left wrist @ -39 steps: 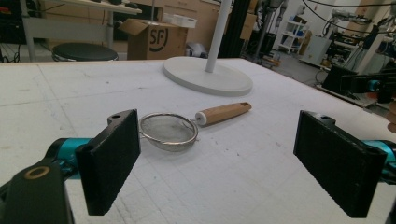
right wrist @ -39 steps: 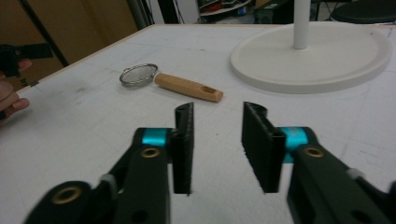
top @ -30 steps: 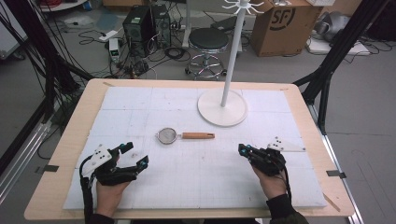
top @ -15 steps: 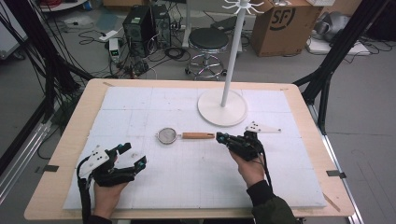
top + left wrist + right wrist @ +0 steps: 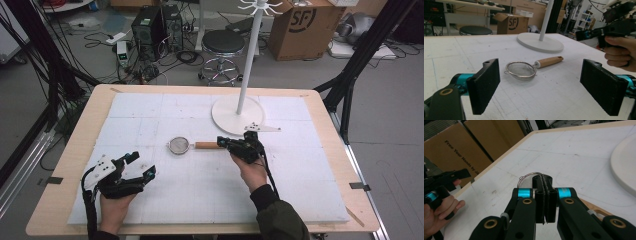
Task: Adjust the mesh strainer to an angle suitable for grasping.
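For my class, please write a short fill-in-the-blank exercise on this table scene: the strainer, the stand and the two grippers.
1. The strainer has a handle made of ____.
2. The white stand rests on a base whose shape is ____.
3. The left gripper has its fingers ____.
4. The right gripper has its fingers ____.

Missing words: wood; round; open; shut

In the right gripper view the closed claw (image 5: 545,195) hides most of the strainer (image 5: 529,176).
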A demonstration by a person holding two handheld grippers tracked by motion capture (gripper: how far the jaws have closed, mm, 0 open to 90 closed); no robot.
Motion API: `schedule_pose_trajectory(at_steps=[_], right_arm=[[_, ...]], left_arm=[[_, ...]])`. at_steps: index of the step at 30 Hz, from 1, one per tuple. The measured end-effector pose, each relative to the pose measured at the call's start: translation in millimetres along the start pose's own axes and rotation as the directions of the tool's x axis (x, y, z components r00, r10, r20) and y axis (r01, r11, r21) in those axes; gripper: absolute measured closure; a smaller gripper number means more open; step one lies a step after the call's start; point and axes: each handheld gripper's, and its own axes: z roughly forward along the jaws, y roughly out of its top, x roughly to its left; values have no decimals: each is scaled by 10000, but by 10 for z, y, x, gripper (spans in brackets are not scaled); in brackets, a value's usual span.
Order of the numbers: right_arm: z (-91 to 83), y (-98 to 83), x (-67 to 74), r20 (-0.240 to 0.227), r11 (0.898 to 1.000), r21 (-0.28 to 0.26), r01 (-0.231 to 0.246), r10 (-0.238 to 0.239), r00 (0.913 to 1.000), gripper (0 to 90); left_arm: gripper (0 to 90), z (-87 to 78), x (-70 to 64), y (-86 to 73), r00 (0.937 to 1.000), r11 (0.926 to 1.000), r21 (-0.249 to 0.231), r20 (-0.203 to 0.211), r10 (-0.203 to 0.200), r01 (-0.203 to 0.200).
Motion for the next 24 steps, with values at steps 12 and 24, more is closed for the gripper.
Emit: schedule_pose_trajectory(at_steps=[12,24], right_arm=[[517,61,22,108,9962,367,-795,792,9968,897],[944,75,-44,659,9860,1020,-1322,1259,9899,897]], left_arm=[[165,-5,19,-10,9999,10000,-58,95,-38,38],[165,-17,26,-6,10000,9999,-154,97,-8,10]])
